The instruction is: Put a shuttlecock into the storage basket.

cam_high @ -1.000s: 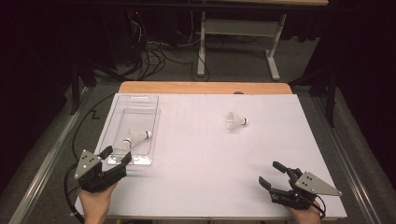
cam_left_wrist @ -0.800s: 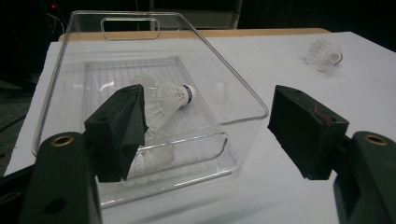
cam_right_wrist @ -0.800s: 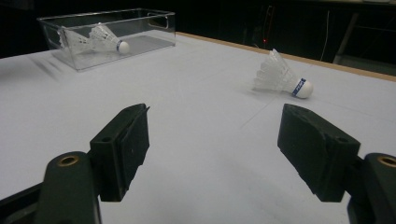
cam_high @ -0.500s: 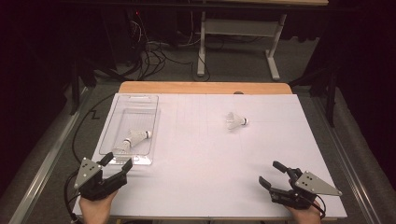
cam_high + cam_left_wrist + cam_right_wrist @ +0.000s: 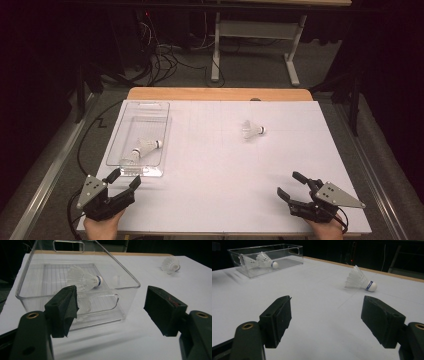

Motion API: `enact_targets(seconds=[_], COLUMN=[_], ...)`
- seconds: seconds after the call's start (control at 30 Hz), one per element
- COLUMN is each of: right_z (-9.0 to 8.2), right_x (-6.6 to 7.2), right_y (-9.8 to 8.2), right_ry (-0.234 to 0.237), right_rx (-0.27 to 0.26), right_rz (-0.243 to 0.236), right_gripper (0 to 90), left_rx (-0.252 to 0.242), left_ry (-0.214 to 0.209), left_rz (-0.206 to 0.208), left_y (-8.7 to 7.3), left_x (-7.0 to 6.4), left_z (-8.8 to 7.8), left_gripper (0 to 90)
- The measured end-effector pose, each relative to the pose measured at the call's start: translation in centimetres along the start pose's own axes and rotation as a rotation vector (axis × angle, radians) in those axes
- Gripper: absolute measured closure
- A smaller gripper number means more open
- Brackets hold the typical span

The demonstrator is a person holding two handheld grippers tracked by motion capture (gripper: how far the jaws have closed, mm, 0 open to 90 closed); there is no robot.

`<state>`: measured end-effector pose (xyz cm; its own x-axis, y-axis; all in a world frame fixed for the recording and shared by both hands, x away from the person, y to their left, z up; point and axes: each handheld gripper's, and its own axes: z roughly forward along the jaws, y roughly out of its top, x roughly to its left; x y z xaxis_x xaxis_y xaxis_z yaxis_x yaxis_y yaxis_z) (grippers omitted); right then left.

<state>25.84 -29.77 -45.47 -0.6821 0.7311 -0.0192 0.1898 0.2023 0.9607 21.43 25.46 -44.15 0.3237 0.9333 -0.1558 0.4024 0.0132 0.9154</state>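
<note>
dark room, grey carpet floor

Shuttlecocks, white feather: two, one lying in the bin, one loose on the counter. Clear plastic bin: one. Hand-held grippers: two, left hand-held gripper and right hand-held gripper.

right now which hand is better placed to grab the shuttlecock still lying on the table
Right, probably. The loose shuttlecock lies on the right half of the table, ahead of the right hand-held gripper, whose jaws stand open and empty. The left hand-held gripper sits by the clear box, farther off.
</note>
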Motion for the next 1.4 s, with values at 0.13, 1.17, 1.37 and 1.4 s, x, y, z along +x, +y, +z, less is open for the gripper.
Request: enact_targets(seconds=[0.13, 1.17, 1.37, 1.4], right_z=[0.1, 3.9, 5.5, 5.8], right_x=[-0.1, -1.9, -2.6, -2.7], right_y=[0.2, 3.0, 4.1, 4.2], right_ry=[-0.003, -0.028, -0.05, -0.052], right_rx=[-0.001, 0.167, 0.237, 0.246], right_rz=[0.001, 0.027, 0.025, 0.026], right_gripper=[24.4, 27.2, 28.3, 28.5], left_rx=[0.007, 0.039, 0.036, 0.038], left_ry=[-0.011, -0.041, -0.038, -0.039], left_rz=[0.001, -0.009, -0.01, -0.008], left_y=[-0.1, -0.3, -0.3, -0.3], left_x=[-0.1, -0.2, -0.1, -0.2], left_z=[0.0, 0.6, 0.6, 0.6], left_gripper=[27.3, 25.9, 25.9, 25.9])
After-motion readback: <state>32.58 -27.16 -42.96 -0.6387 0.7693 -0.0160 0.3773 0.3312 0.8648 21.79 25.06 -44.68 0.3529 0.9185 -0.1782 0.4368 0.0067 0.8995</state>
